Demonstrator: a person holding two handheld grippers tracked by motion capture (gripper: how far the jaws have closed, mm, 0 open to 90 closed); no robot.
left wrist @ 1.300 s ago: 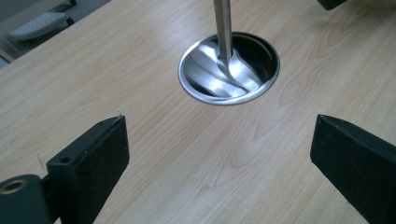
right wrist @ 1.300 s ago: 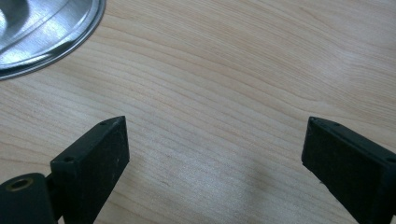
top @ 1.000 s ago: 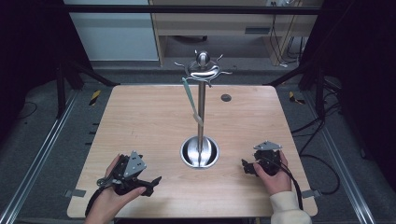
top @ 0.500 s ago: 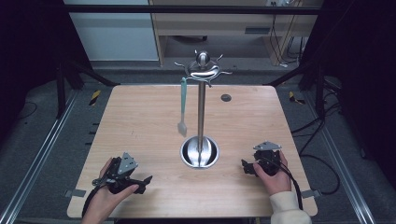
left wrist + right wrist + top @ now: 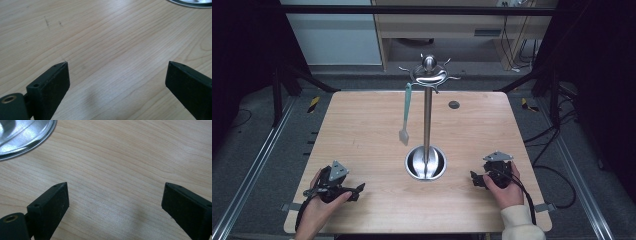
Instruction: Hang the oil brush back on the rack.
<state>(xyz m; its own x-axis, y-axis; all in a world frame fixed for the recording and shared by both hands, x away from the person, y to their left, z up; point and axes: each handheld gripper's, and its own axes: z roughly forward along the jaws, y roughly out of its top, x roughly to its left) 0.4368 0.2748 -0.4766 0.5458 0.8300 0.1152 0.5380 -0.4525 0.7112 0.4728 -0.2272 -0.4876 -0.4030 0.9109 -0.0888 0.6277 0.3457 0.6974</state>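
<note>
A steel utensil stand (image 5: 427, 110) rises from a round shiny base (image 5: 426, 163) in the middle of the wooden table (image 5: 362, 130). A pale green spatula (image 5: 405, 114) hangs from one of the hooks at the stand's top, left of the pole. My left gripper (image 5: 357, 190) rests on the table near the front left, open, nothing between its jaws. The right gripper (image 5: 475, 178) lies at the front right, open and empty too. Both gripper views look over bare wood, with the base's rim (image 5: 22, 135) at the top left of the right gripper view and the base's rim (image 5: 192, 2) at the top right of the left one.
A small dark round mark (image 5: 454, 104) lies on the table behind the stand. Metal rails (image 5: 257, 165) run along both sides of the table. A desk and cables stand beyond the far edge.
My left gripper has drawn back toward the front left corner and settled low on the table. The spatula hangs free on its hook, slightly shifted. The right gripper has not moved.
</note>
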